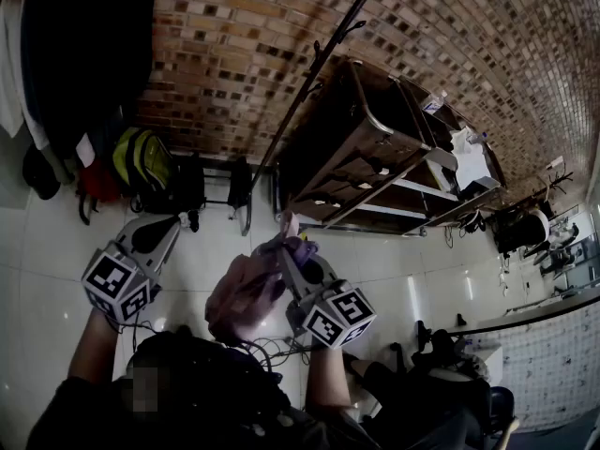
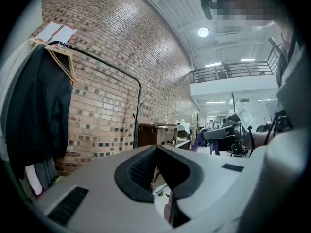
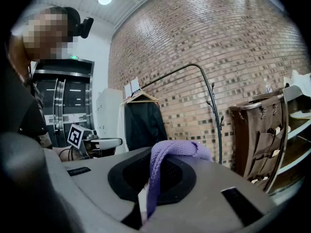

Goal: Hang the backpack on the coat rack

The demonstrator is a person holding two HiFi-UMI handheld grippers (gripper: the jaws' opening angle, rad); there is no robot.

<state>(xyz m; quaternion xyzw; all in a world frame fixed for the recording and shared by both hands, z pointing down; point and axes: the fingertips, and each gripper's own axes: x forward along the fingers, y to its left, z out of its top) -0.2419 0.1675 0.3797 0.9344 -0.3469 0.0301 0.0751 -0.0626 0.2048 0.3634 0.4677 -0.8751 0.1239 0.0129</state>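
While you hold both claws out roughly level above the pale tiled floor (image 1: pixel 56 251), your right claw (image 3: pixel 156 154) is clamped on the purple strap (image 3: pixel 171 149), which loops over the top of its jaws. The pink backpack (image 1: pixel 242 296) hangs bunched against that claw just below the centre of the head view, not yet on the rack. Your left claw (image 2: pixel 156 153), at lower left of the head view, is drawn in to a narrow slit, and no view shows anything gripped in it. Further off, a yellow-green bag (image 1: pixel 141 157) sits on the floor at the foot of the brick wall (image 1: pixel 234 45), below a dark jacket (image 1: pixel 84 54) in the upper left. The coat rack (image 1: pixel 314 73), a thin black pole with hooks, rises against the wall at upper centre, just beside a brown cabinet (image 1: pixel 356 148) to its right
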